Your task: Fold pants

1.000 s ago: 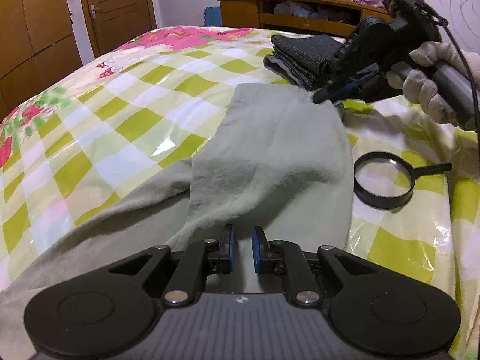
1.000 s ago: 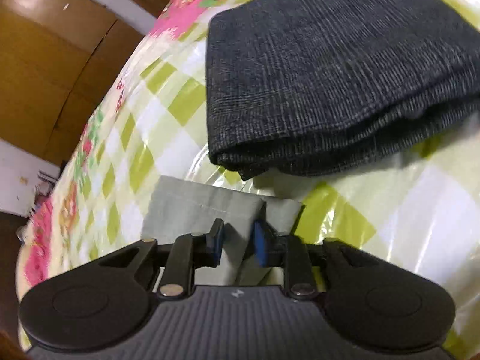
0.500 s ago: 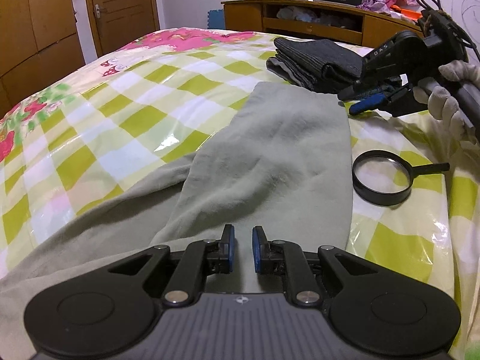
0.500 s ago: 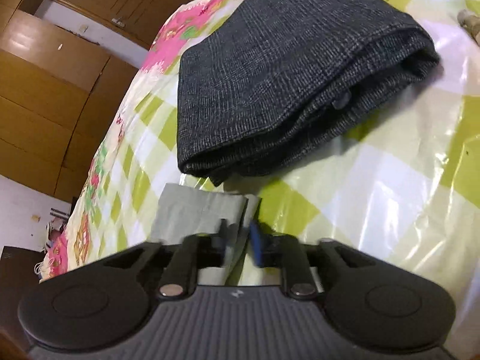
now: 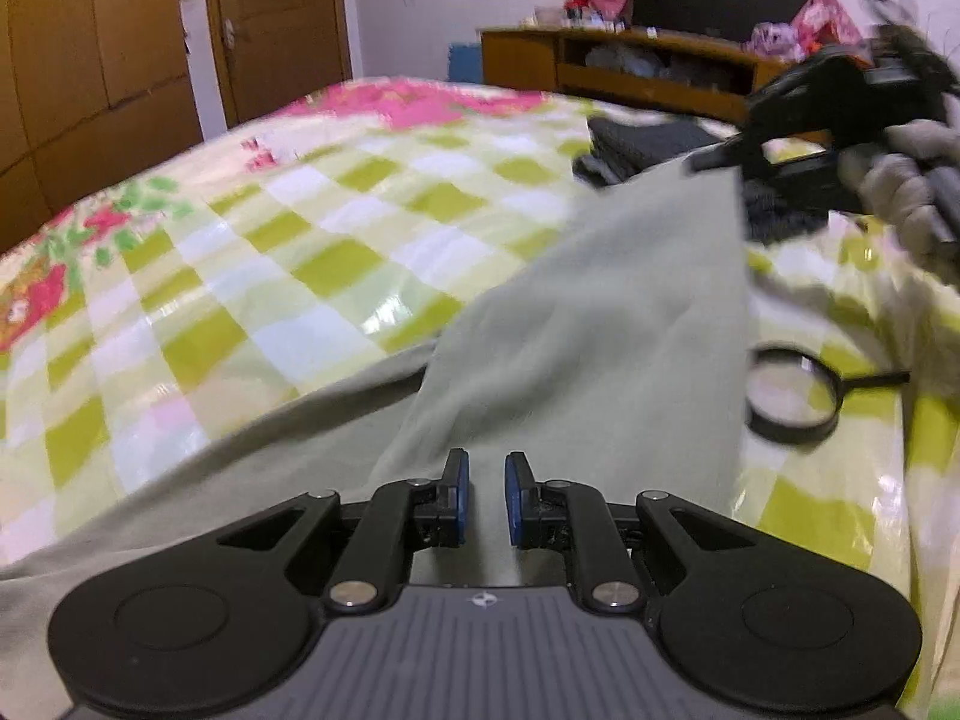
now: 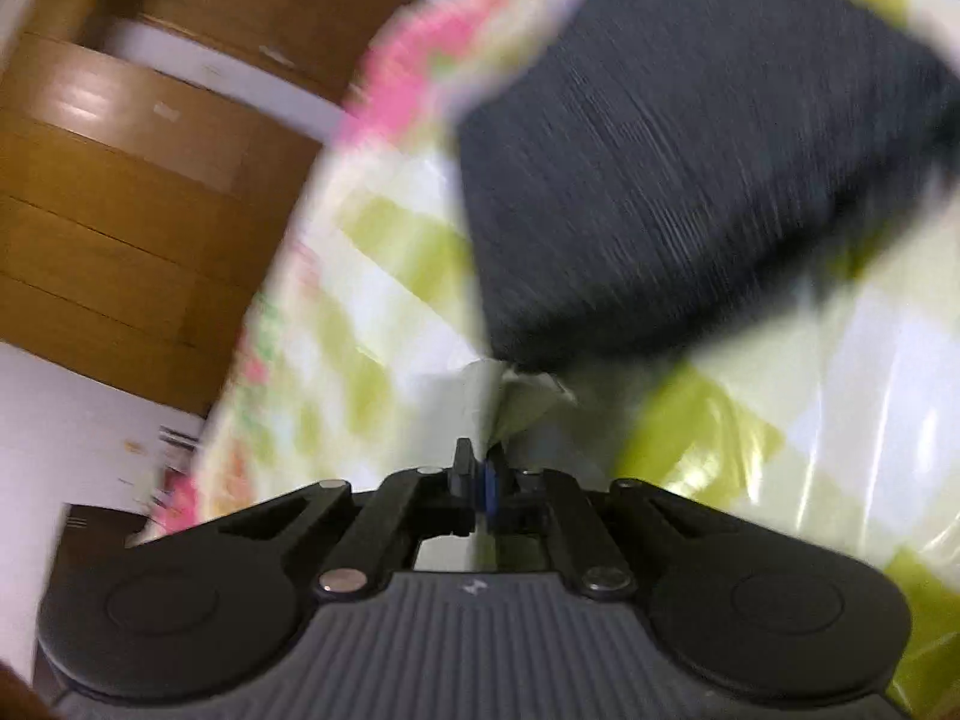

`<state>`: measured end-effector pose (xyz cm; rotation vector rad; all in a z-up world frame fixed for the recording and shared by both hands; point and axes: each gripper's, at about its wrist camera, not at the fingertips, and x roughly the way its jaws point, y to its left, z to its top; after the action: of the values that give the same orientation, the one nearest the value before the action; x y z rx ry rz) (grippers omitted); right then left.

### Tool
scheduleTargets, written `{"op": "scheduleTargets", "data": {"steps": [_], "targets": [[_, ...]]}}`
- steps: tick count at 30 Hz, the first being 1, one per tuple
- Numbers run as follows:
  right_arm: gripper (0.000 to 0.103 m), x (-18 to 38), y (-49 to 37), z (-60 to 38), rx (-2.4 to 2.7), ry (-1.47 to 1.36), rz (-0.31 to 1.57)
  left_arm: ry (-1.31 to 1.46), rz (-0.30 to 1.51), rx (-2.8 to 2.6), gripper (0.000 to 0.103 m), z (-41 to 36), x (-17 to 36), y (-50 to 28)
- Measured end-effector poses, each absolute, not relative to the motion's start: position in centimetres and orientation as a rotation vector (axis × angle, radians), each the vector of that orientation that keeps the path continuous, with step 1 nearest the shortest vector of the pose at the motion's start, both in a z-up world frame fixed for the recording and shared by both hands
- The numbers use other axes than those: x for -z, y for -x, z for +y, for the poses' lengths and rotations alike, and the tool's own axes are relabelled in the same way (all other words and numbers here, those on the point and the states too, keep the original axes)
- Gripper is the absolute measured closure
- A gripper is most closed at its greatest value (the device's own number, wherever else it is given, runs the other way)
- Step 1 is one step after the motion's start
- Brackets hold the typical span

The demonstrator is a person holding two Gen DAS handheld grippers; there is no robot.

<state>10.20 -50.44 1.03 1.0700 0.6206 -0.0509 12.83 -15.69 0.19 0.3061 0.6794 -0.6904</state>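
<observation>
Pale grey-green pants (image 5: 588, 324) lie along the checked bedspread, one leg stretching away to the far right. My left gripper (image 5: 485, 495) hovers low over the near part of the pants, its blue pads slightly apart with nothing between them. My right gripper (image 6: 480, 480) is shut on the far hem of the pants leg (image 6: 516, 402) and lifts that corner off the bed. It also shows in the left wrist view (image 5: 720, 159), held by a gloved hand. The right wrist view is blurred.
A folded dark grey garment (image 5: 654, 141) (image 6: 690, 180) lies just beyond the lifted hem. A black magnifying glass (image 5: 795, 393) lies on the bed right of the pants. A wooden cabinet (image 5: 630, 66) and wardrobe doors (image 5: 108, 60) stand beyond the bed.
My right gripper has closed on the pants hem and raised it, drawing the leg taut. The left gripper has tilted up a little and stays open.
</observation>
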Motion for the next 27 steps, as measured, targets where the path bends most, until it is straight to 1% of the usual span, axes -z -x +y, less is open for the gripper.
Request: {"op": "scheduleTargets", "data": {"steps": [1,2,3,4,5,6,8,10,14,18,23,25,27], "targets": [[0.099,-2.3,-8.9,-50.7,0.055,-1.059,0.563,-0.296,0.66,0.684,0.074,-15.6,-0.5,-12.8],[0.099,-3.3,-7.5,-51.0,0.075,-1.042,0.507,-0.29,0.644,0.677,0.07,-15.6,-0.5,-12.8],[0.099,-3.8,-6.2,-51.3,0.106,-1.026,0.473,-0.292,0.631,0.667,0.066,-15.6,-0.3,-12.8],[0.097,-3.6,-5.1,-51.6,0.164,-0.993,0.466,-0.3,0.636,0.654,0.065,-15.8,0.1,-13.0],[0.088,-2.9,-4.7,-51.6,0.228,-0.945,0.499,-0.311,0.651,0.642,0.065,-15.9,0.6,-13.3],[0.087,-1.8,-4.7,-51.6,0.309,-0.885,0.588,-0.323,0.673,0.629,0.065,-15.9,1.2,-13.4],[0.088,0.1,-4.2,-52.0,0.372,-0.877,0.73,-0.335,0.687,0.619,0.065,-15.5,1.5,-13.2],[0.088,-0.2,-2.3,-52.3,0.38,-0.863,0.729,-0.347,0.673,0.619,0.065,-14.4,0.9,-12.7],[0.088,-4.6,-0.8,-50.5,0.424,-0.54,0.669,-0.406,0.648,0.598,0.065,-12.1,-0.2,-12.5],[0.088,-6.9,-4.9,-44.7,0.132,-0.274,0.687,-0.467,0.643,0.569,0.065,-10.5,-0.4,-13.2],[0.085,-5.9,-11.5,-34.2,-0.299,0.181,0.742,-0.559,0.653,0.608,0.064,-9.1,-0.4,-14.4],[0.085,-5.1,-13.9,-31.7,-0.399,0.264,0.785,-0.578,0.661,0.624,0.063,-8.7,-0.2,-15.0],[0.081,-4.2,-16.0,-30.3,-0.473,0.311,0.819,-0.6,0.67,0.633,0.062,-8.4,0.2,-15.7]]}}
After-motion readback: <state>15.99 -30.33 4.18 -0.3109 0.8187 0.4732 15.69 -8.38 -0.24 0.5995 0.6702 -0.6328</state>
